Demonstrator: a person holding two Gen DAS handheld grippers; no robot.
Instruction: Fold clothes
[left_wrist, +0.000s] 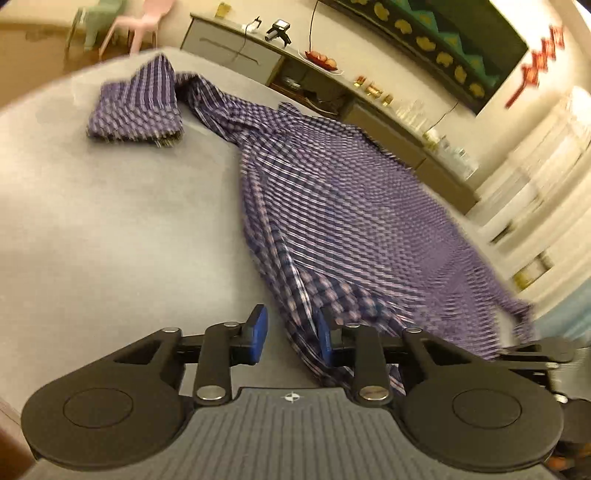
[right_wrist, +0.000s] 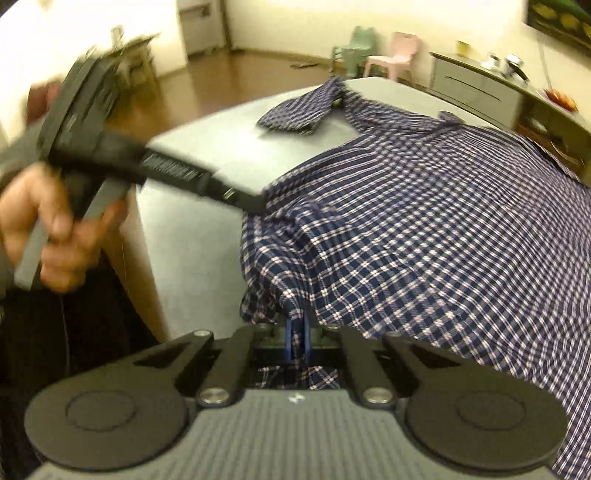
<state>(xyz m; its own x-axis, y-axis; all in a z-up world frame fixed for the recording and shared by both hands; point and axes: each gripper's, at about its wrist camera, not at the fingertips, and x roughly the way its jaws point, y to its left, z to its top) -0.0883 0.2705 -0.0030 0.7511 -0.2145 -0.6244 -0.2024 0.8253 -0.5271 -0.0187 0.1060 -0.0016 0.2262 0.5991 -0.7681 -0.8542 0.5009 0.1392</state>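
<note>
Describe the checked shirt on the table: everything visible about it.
The checked shirt is thin woven cloth, navy with pale lines, spread across the grey table, collar at the far end. One sleeve lies doubled over beside it. The right hand-held gripper is shut on its near hem; the left hand-held gripper straddles another edge, pads not pressing.

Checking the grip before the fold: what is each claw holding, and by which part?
The right claw is shut on the checked shirt at its near hem edge. The left claw straddles the shirt's edge with its pads apart, gripping nothing yet.
</note>
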